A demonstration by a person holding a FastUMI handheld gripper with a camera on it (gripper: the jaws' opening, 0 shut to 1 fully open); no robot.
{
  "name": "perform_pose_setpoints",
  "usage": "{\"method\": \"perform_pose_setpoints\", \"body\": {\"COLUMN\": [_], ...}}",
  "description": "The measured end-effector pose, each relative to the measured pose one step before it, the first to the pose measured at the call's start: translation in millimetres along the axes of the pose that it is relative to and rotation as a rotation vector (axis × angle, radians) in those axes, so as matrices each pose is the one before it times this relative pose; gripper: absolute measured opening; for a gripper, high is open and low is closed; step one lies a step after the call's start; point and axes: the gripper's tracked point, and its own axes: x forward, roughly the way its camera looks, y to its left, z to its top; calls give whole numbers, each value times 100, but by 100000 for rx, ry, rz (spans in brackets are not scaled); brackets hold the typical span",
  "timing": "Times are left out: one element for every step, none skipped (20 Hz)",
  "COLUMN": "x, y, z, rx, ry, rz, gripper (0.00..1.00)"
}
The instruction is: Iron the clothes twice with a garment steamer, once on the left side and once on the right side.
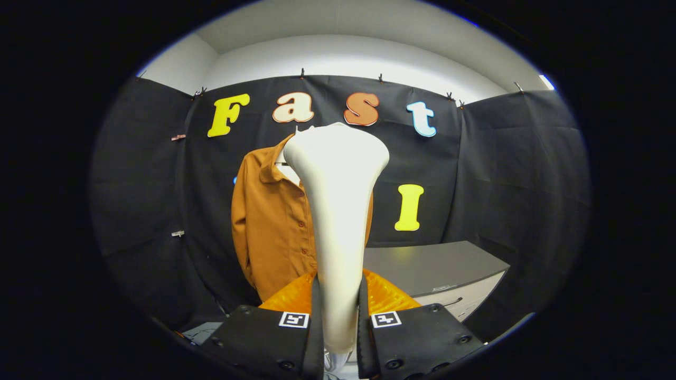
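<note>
So right now the hand-held gripper is pinching the white garment steamer by its handle, both fingers pressed against it, one on each side. The steamer stands upright between the fingers, with its wide head up at 12 o'clock from them, facing away toward the clothes.

The clothes here is an orange-brown button-up shirt hanging against the black booth wall, beyond the fingers and mostly at 10–11 o'clock from them. The steamer covers the shirt's right half, so I can't say much about that side. A grey bench with drawers sits at about 2 o'clock, below and beside the shirt.

Progress-wise, my read is this is early: the steamer is picked up and aimed, but whether the head touches the fabric I can't tell from here. No creases to judge by either. Looks like both passes, left side and right side, are probably still to do.
</note>
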Motion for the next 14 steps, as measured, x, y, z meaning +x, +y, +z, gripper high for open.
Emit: {"method": "perform_pose_setpoints", "body": {"x": [-51,-137,-205,-133,-63,-106,-181,16,33,28,-55,68,27,-65], "y": [-14,-127,-12,8,-26,-15,60,90,45,-10,76,17,8,50], "z": [181,52,194,144,76,140,5,94,14,26,-81,-35,-1,-66], "rx": [35,43,90,-275,-715,-143,135,155,149,88,232,257,-86,-18], "ry": [-500,-131,-299,-261,-189,-371,-117,-141,26,36,239,274,105,21], "rz": [-274,-230,-11,-119,-18,19,204,129,64,235,91,42,-29,-18], "gripper": [28,28,28,28,28,28,28,28,28,28,28,28,28,28]}}
